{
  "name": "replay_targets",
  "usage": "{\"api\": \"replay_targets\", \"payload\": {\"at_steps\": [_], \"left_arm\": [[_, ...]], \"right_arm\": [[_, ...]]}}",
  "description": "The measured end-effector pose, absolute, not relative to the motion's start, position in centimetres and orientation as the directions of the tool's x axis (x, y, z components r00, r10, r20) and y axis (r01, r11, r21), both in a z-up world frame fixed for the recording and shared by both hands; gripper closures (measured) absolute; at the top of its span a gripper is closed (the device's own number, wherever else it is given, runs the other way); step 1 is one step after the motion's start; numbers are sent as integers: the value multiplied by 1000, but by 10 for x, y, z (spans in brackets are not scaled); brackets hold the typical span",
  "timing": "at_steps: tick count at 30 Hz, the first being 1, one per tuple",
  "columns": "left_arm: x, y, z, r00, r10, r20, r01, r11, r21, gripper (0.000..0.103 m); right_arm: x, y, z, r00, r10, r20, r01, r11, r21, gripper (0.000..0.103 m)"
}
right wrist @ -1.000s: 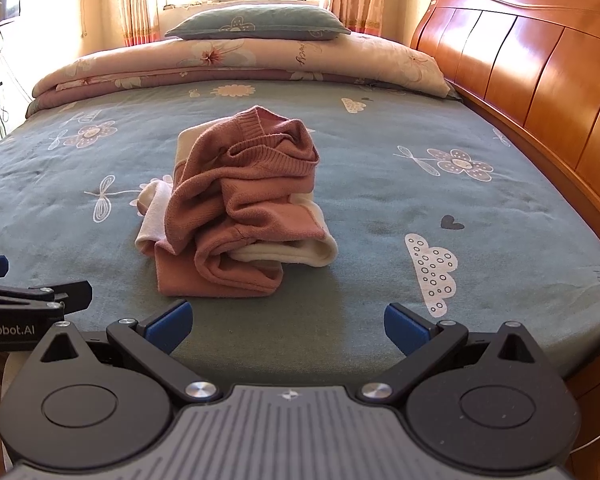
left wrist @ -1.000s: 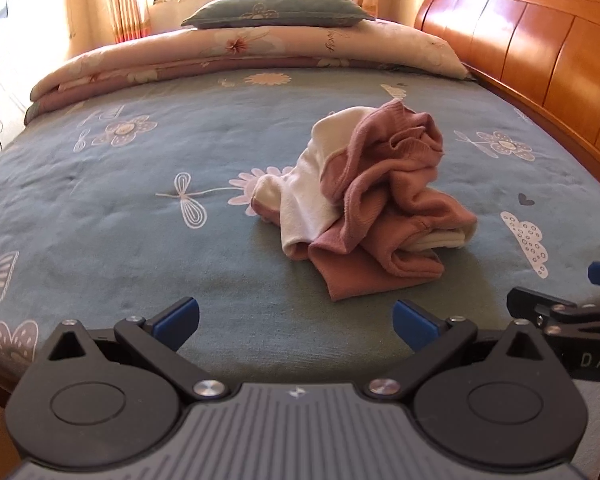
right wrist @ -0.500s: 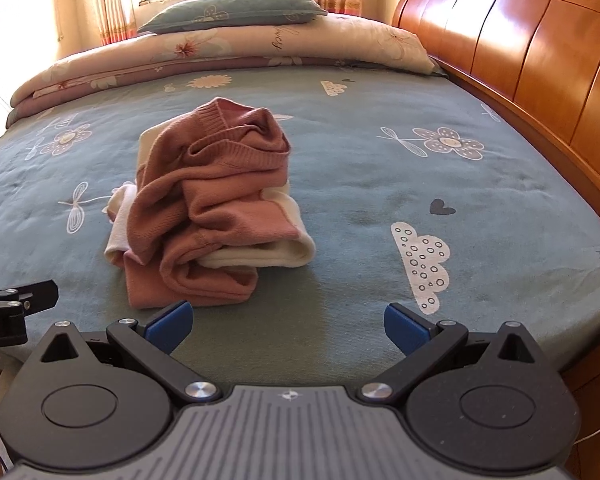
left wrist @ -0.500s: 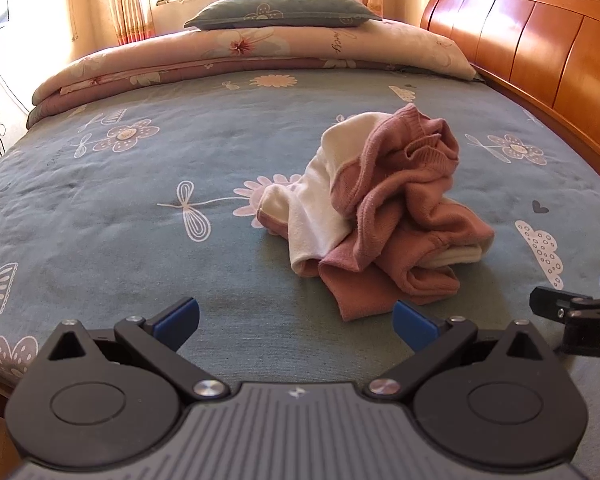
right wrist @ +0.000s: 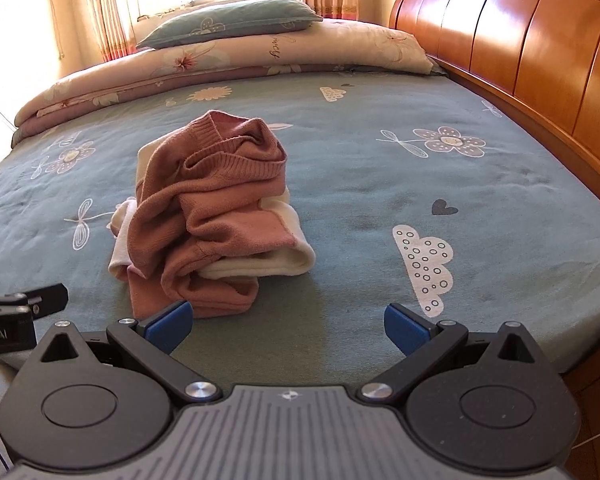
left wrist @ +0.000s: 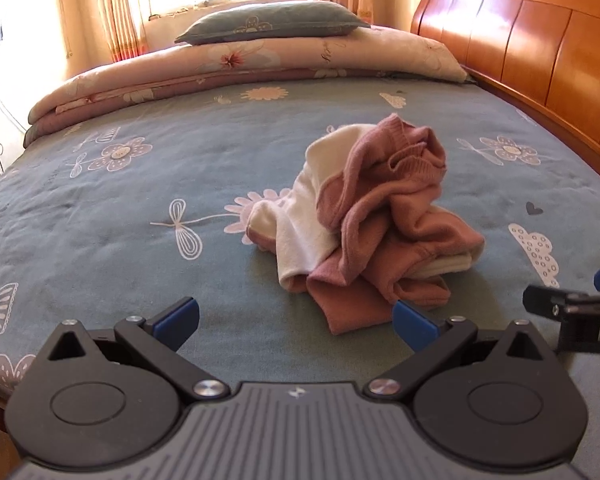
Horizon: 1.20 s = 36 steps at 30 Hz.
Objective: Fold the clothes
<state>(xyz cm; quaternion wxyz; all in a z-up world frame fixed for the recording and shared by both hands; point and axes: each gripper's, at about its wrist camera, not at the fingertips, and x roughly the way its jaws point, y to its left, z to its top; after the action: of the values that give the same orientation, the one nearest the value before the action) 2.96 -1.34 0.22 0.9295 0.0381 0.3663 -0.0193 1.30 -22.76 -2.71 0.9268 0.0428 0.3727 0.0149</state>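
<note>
A crumpled pink and white garment (left wrist: 376, 216) lies in a heap on the blue patterned bed sheet (left wrist: 120, 208); it also shows in the right wrist view (right wrist: 212, 216). My left gripper (left wrist: 296, 320) is open and empty, just short of the heap's near edge. My right gripper (right wrist: 286, 326) is open and empty, in front of the heap, its left fingertip (right wrist: 168, 324) close to the pink hem. Each gripper shows at the edge of the other's view.
A folded floral quilt (left wrist: 236, 64) with a blue pillow (left wrist: 272, 24) lies at the far end of the bed. A wooden headboard (left wrist: 540, 52) runs along the right side. Curtains and a window stand behind.
Both grippers have moved a little forward toward the garment, which now looks closer. Both stay open. The garment has not moved.
</note>
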Motion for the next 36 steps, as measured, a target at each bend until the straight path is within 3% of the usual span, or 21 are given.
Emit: {"api": "replay_targets", "payload": {"at_steps": [20,36], "left_arm": [[30,-5,-23,705,-48,-708,65,998,-3,1],[27,-5,-23,715,-69,-696,55,998,-42,1]], "right_arm": [[15,-212,-42,693,29,-720,-7,999,34,0],[11,-214,-43,706,82,-703,-39,996,77,0]]}}
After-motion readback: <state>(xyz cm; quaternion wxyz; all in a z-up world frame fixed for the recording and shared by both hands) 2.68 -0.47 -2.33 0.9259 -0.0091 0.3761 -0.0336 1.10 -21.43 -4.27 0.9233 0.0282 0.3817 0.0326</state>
